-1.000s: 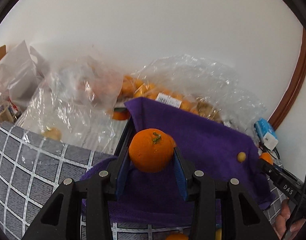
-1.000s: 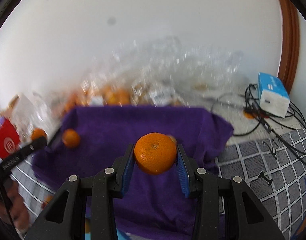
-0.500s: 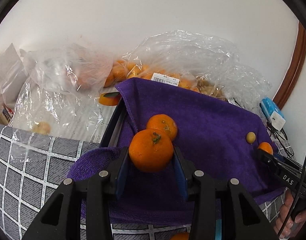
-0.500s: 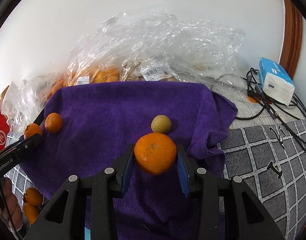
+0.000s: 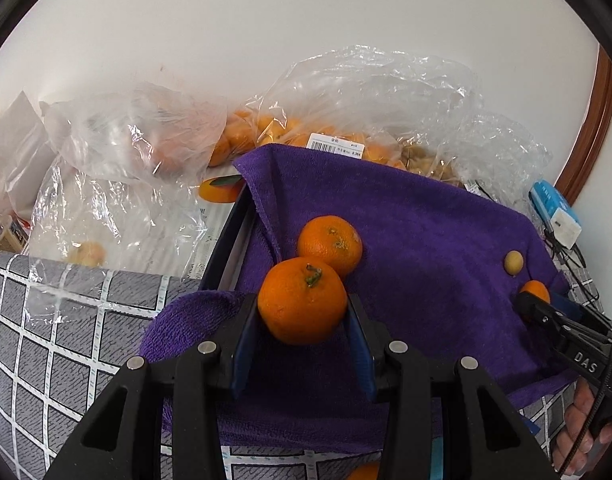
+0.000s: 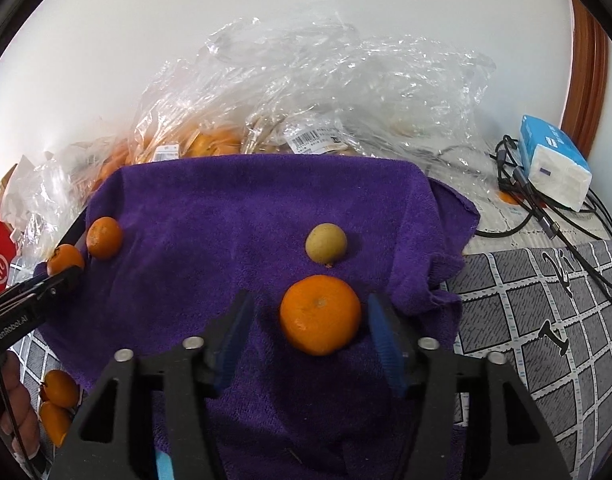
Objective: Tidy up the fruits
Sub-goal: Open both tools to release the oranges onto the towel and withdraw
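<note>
A purple towel [image 5: 418, 240] [image 6: 233, 224] covers a tray. My left gripper [image 5: 302, 320] is shut on a stemmed mandarin [image 5: 301, 301], low over the towel's left end, beside another mandarin [image 5: 330, 245] lying there. My right gripper [image 6: 310, 320] is open; a mandarin [image 6: 320, 319] sits on the towel between its jaws, nearer the right one. A small yellowish fruit [image 6: 326, 243] [image 5: 513, 262] lies just beyond it. In the right wrist view the left gripper's mandarin [image 6: 65, 258] and its neighbour [image 6: 104, 237] show at the left.
Clear plastic bags [image 5: 346, 120] [image 6: 306, 92] with more oranges lie behind the towel. A blue tissue pack [image 6: 554, 162] and black cables [image 6: 546, 216] are at the right. Loose mandarins [image 6: 57, 392] lie on the checked tablecloth [image 5: 45, 340] at front left.
My right gripper has opened and let its mandarin down onto the towel. Both grippers have come lower and nearer the towel. The left gripper still holds its mandarin.
</note>
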`<state>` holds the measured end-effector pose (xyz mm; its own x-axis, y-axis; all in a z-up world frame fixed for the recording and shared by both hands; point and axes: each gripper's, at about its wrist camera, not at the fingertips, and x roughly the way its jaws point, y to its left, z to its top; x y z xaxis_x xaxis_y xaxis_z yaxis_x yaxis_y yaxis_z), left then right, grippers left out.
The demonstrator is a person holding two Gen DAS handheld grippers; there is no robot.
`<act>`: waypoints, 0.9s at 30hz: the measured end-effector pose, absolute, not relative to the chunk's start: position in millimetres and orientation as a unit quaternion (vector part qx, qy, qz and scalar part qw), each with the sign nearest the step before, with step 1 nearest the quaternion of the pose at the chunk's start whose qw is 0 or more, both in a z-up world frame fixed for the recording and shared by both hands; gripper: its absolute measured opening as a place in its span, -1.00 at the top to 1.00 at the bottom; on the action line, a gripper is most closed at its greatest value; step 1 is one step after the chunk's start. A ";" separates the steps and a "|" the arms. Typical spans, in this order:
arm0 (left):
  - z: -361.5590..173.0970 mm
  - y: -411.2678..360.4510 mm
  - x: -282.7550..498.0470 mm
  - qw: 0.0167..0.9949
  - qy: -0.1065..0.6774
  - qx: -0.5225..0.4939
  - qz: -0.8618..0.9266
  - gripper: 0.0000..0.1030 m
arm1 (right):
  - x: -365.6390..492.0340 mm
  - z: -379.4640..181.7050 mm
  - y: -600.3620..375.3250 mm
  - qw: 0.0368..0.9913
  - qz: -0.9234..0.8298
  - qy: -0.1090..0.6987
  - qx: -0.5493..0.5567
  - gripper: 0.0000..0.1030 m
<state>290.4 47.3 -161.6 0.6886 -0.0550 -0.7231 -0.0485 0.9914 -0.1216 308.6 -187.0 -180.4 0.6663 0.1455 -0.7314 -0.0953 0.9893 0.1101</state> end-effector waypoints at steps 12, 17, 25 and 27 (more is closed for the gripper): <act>-152.7 48.0 284.9 0.921 0.383 -0.065 -0.001 0.05 | 288.9 -158.0 -180.7 0.930 0.048 0.364 0.014 -0.32; -136.3 47.7 272.7 0.934 0.350 -0.067 -0.004 -0.07 | 274.6 -136.0 -176.9 0.938 0.062 0.341 0.029 -0.32; -96.3 47.5 244.6 0.956 0.289 -0.052 -0.001 -0.07 | 238.5 -122.2 -175.9 0.929 0.061 0.361 0.051 -0.32; -85.6 47.1 233.6 0.959 0.278 -0.052 -0.007 -0.07 | 226.6 -121.0 -175.7 0.927 0.070 0.365 0.052 -0.31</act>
